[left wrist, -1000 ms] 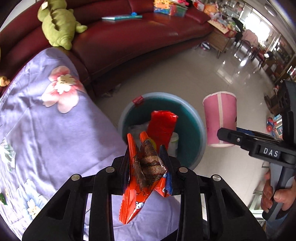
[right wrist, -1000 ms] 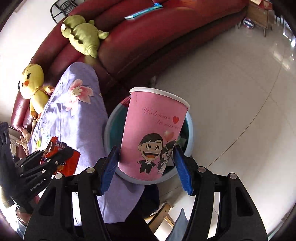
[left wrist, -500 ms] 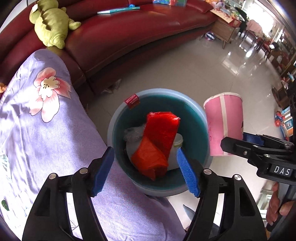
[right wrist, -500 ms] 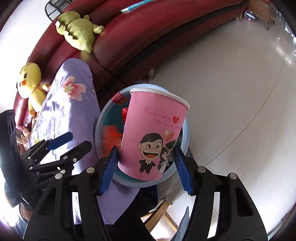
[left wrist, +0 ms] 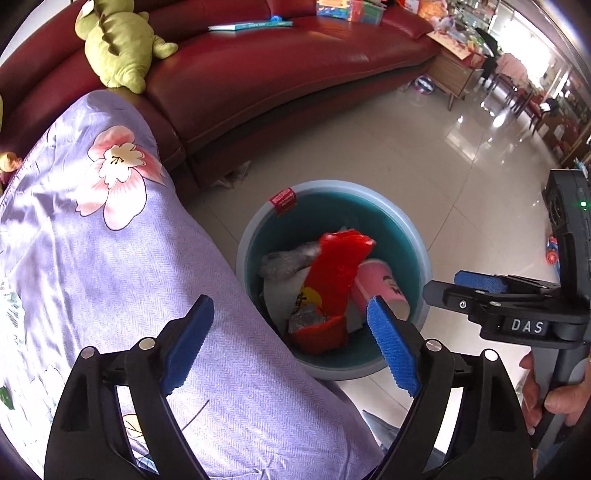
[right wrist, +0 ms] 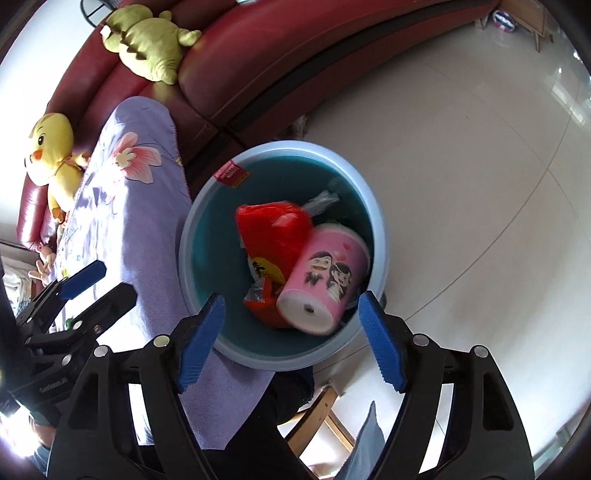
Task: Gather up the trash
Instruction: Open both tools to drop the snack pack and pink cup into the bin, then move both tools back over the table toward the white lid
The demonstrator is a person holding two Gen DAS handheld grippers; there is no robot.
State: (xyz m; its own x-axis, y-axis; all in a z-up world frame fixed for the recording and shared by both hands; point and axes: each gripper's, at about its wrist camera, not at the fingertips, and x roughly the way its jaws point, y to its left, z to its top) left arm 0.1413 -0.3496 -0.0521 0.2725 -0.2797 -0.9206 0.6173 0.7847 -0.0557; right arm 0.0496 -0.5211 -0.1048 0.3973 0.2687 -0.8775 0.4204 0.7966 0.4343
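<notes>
A round blue bin stands on the floor beside the cloth-covered edge. Inside it a pink paper cup lies on its side against a big red snack bag. A small orange wrapper rests below them. My left gripper hovers over the bin's near rim, its jaws opening with nothing between them. My right gripper hangs above the bin too, jaws opening, clear of the cup.
A purple floral cloth covers the surface left of the bin. Behind runs a red leather sofa with a green plush, a yellow plush and a book. Pale tiled floor spreads to the right.
The left gripper opened and the orange wrapper dropped into the bin. The right gripper then opened, and the pink cup fell into the bin onto its side.
</notes>
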